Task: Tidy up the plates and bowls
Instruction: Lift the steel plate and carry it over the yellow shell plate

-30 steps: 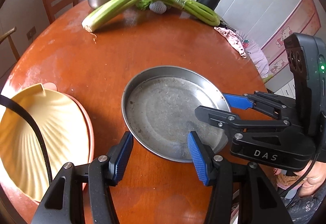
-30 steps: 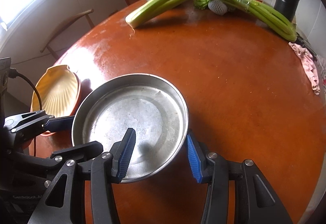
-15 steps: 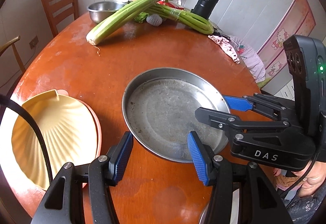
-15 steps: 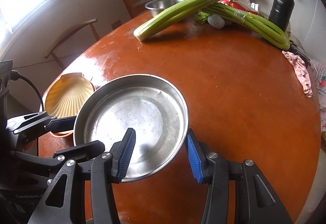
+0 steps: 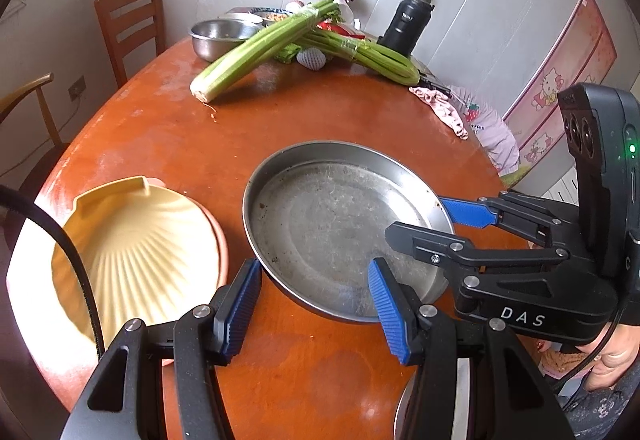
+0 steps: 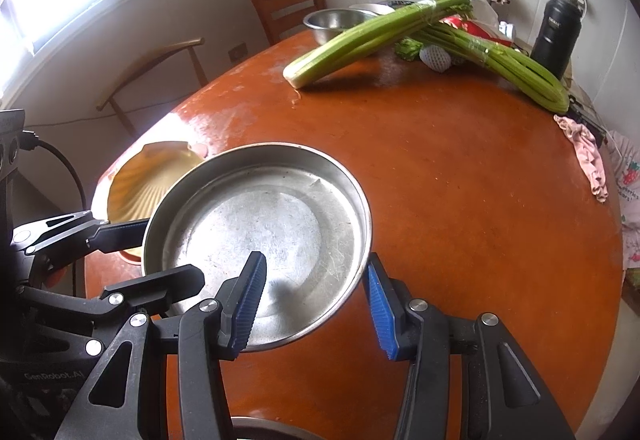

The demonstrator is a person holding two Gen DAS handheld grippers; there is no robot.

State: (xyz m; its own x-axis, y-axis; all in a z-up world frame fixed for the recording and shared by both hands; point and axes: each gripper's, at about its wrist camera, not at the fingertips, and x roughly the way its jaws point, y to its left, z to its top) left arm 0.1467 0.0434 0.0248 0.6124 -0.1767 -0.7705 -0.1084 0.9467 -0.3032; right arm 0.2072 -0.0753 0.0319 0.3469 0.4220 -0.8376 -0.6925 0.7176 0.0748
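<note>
- Your left gripper [image 5: 316, 302] has its blue fingers [image 5: 240, 306] spread wide, holding nothing; they straddle the near rim of the steel plate [image 5: 340, 216], one just outside the rim at its 7 o'clock, the other over the inside at 5 o'clock.
- Your right gripper [image 6: 316, 302] is spread just as wide and grips nothing. In its own view one finger sits over the plate's inside and the other just outside the rim, about 4 o'clock.
- The steel plate lies flat in the middle of the round orange worktop [image 5: 360, 120], empty, its bottom scuffed.
- At the plate's 9 o'clock a yellow shell-shaped dish [image 5: 136, 252] rests on a pink plate [image 5: 222, 240] whose edge peeks out; whether that edge touches the steel plate you cannot tell.
- Toward 12 o'clock, well apart from the plate, two celery bunches [image 5: 256, 52] cross, one resting on the other. A steel bowl [image 5: 218, 36] sits behind them at the far edge, and a black flask [image 5: 404, 28] stands at about 1 o'clock.
- A pink cloth [image 5: 440, 104] lies at the worktop's 2 o'clock edge.
</note>
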